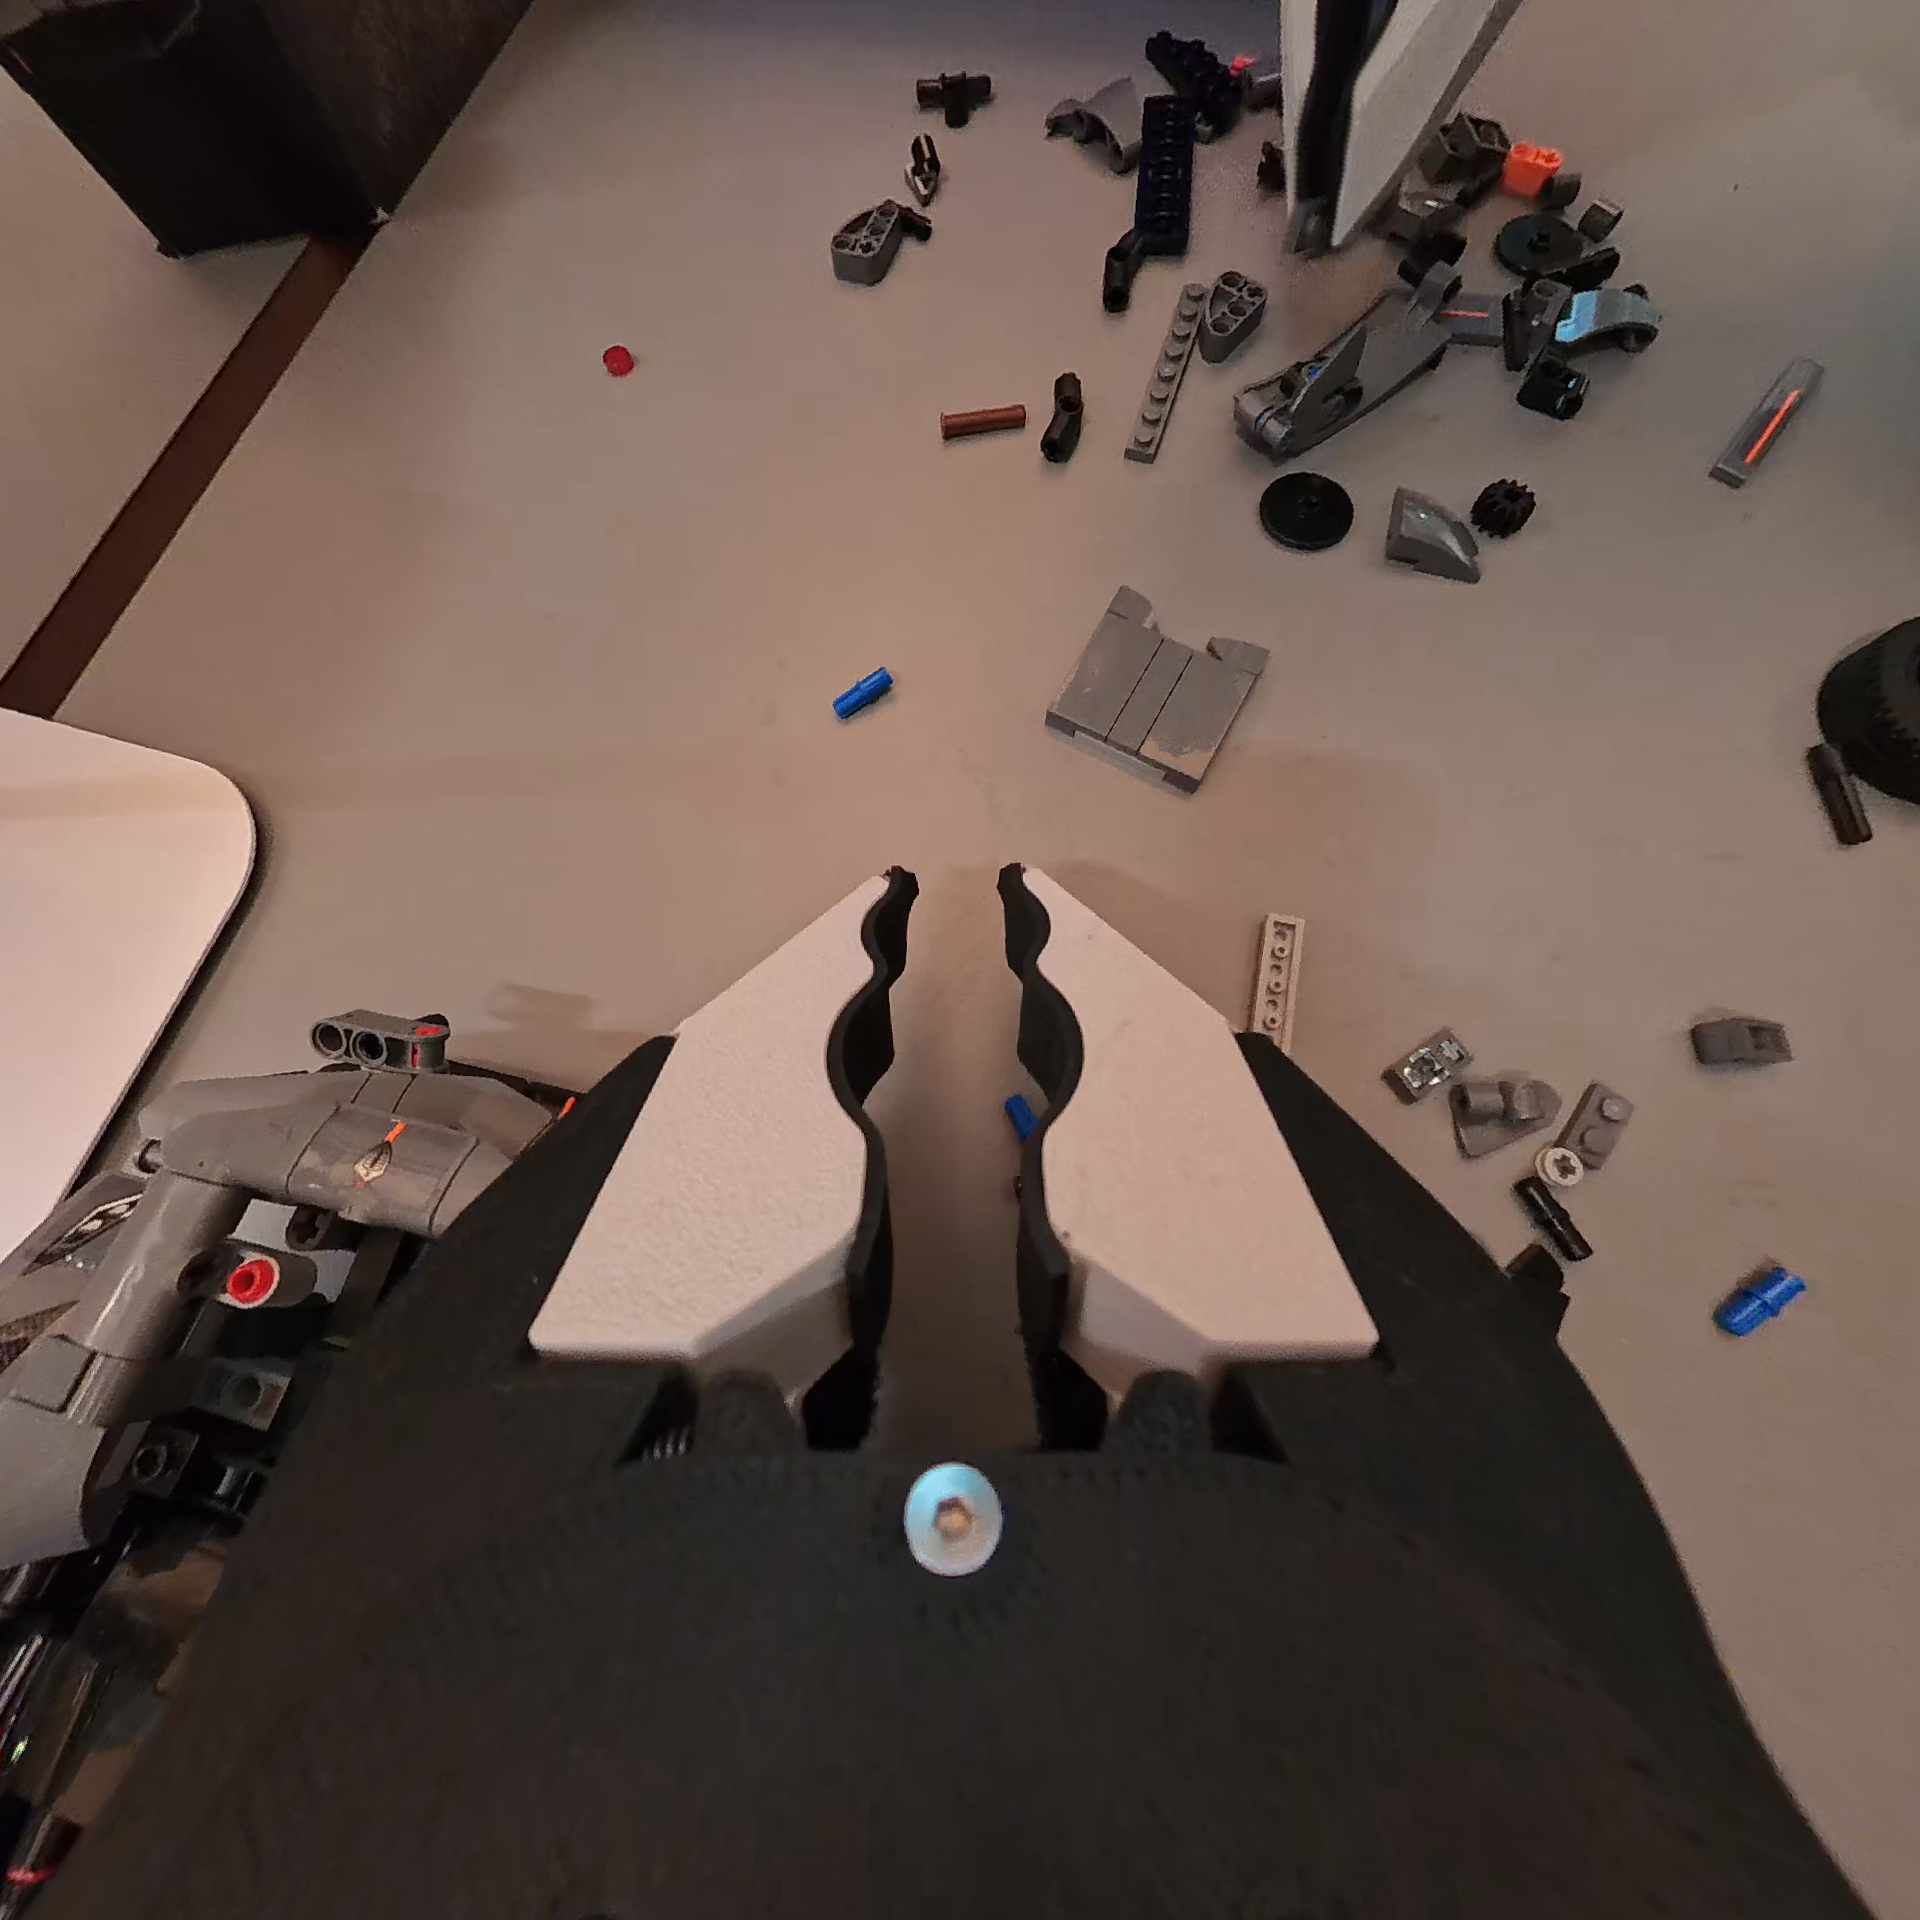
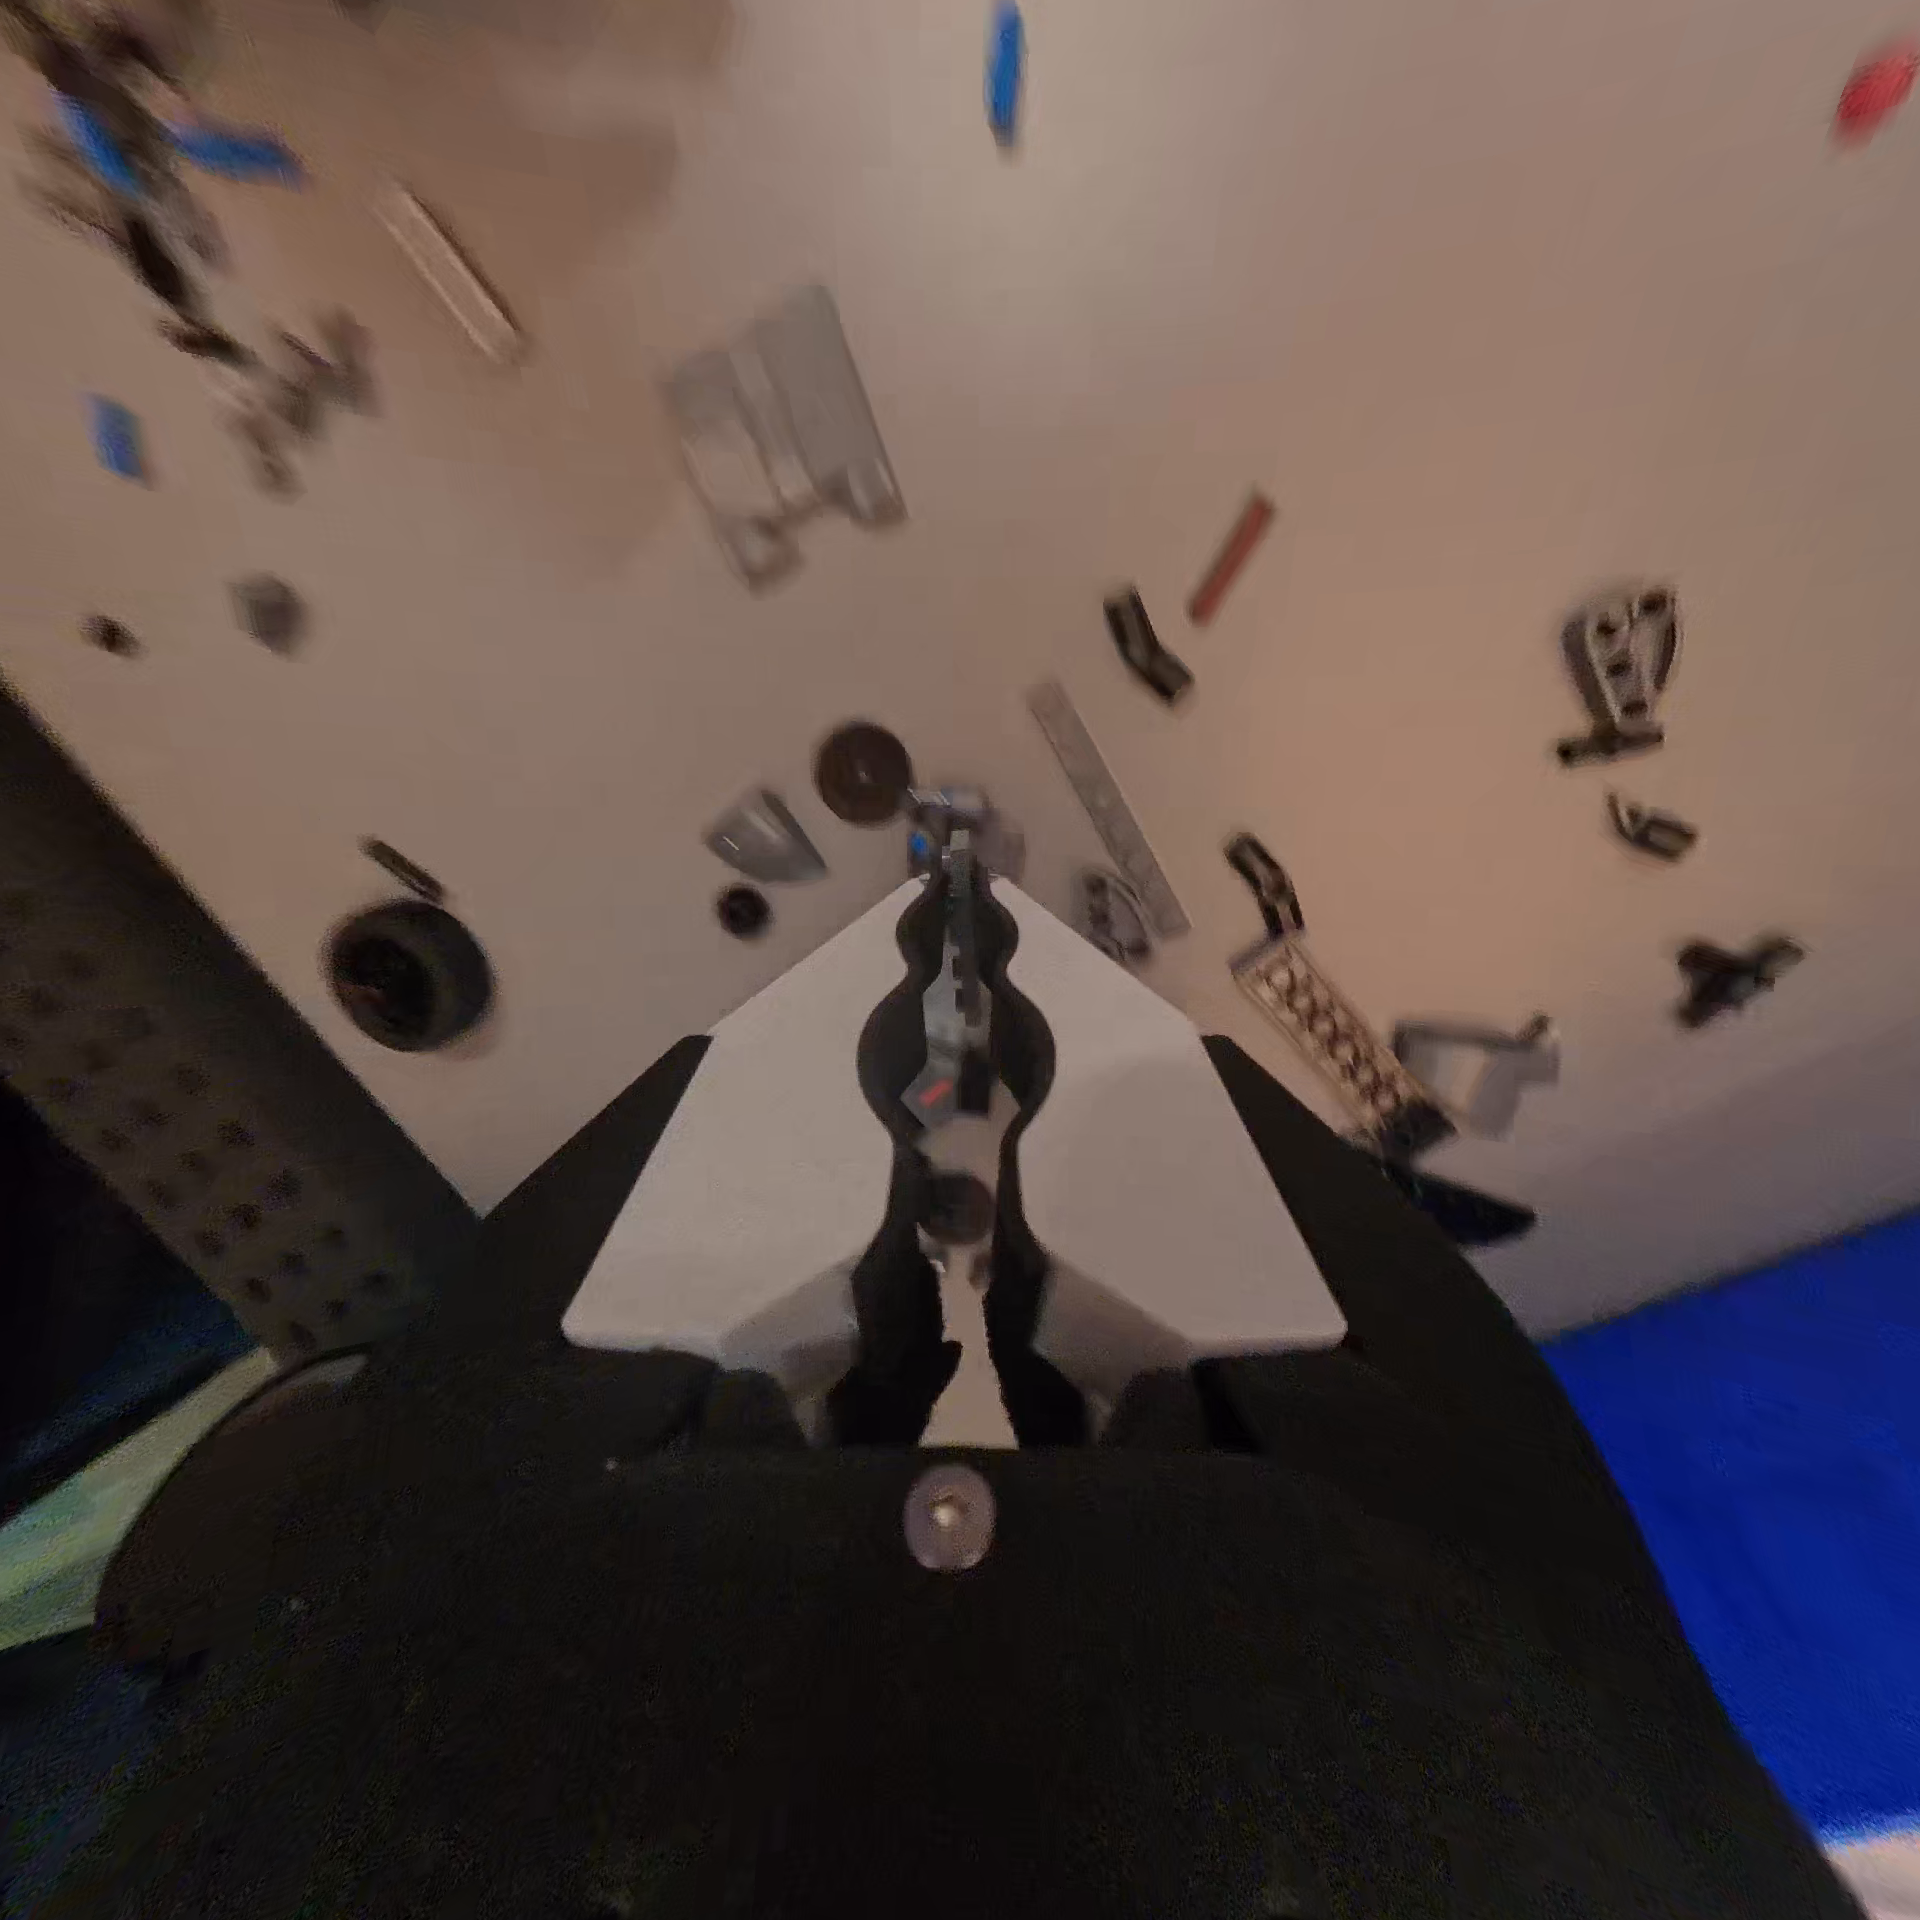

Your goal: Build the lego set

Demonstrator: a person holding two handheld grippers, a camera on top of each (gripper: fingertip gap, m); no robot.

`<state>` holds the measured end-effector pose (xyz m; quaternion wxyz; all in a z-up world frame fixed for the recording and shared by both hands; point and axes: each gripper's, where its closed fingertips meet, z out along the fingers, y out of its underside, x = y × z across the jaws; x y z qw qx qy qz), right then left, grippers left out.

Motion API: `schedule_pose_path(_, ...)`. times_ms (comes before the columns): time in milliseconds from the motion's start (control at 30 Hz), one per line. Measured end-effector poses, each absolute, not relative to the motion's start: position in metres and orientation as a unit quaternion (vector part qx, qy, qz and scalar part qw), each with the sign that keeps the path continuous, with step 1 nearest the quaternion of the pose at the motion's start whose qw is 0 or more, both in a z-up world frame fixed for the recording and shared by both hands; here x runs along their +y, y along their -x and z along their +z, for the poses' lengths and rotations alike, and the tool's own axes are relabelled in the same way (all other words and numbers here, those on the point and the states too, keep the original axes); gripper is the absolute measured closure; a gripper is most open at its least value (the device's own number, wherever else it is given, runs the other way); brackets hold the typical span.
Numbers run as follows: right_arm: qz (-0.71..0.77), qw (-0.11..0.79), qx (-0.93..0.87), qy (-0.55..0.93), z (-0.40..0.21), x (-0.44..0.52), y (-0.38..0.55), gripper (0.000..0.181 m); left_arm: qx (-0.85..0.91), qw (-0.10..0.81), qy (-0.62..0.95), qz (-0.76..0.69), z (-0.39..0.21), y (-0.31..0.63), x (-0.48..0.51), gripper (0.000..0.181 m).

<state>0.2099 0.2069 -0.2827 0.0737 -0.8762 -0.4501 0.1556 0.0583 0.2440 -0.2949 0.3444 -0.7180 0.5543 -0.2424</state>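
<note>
My left gripper [image 1: 958,878] is open and empty, low over bare table. A partly built grey and black model [image 1: 312,1164] lies just to its left. A blue pin [image 1: 1020,1114] shows through the gap farther back, apart from the tips. My right gripper [image 2: 961,883] is shut on a thin grey and black lego piece [image 2: 951,997] with a red mark. The right wrist view is blurred by motion. The left wrist view shows the right gripper [image 1: 1311,223] at the far pile of loose pieces [image 1: 1455,291].
A grey tiled panel [image 1: 1158,691], a blue pin [image 1: 862,693] and a red stud [image 1: 617,360] lie ahead. Small grey pieces [image 1: 1496,1112] and another blue pin [image 1: 1756,1299] lie right. A tyre [image 2: 405,971], black disc [image 2: 862,774] and long plate [image 2: 1107,810] surround the right gripper. Some 15 centimetres of space lies between my two pairs of fingers.
</note>
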Motion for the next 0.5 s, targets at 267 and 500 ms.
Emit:
schedule_pose_path(267, 0.319, 0.082, -0.471, 0.819, -0.274, 0.186, -0.114, 0.179, 0.564, 0.351, 0.706, -0.244, -0.293, -0.063, 0.240, 0.161)
schedule_pose_path(500, 0.305, -0.066, -0.517, 0.797, -0.321, 0.136, -0.091, 0.179, 0.567, 0.348, 0.706, -0.243, -0.294, -0.062, 0.238, 0.161)
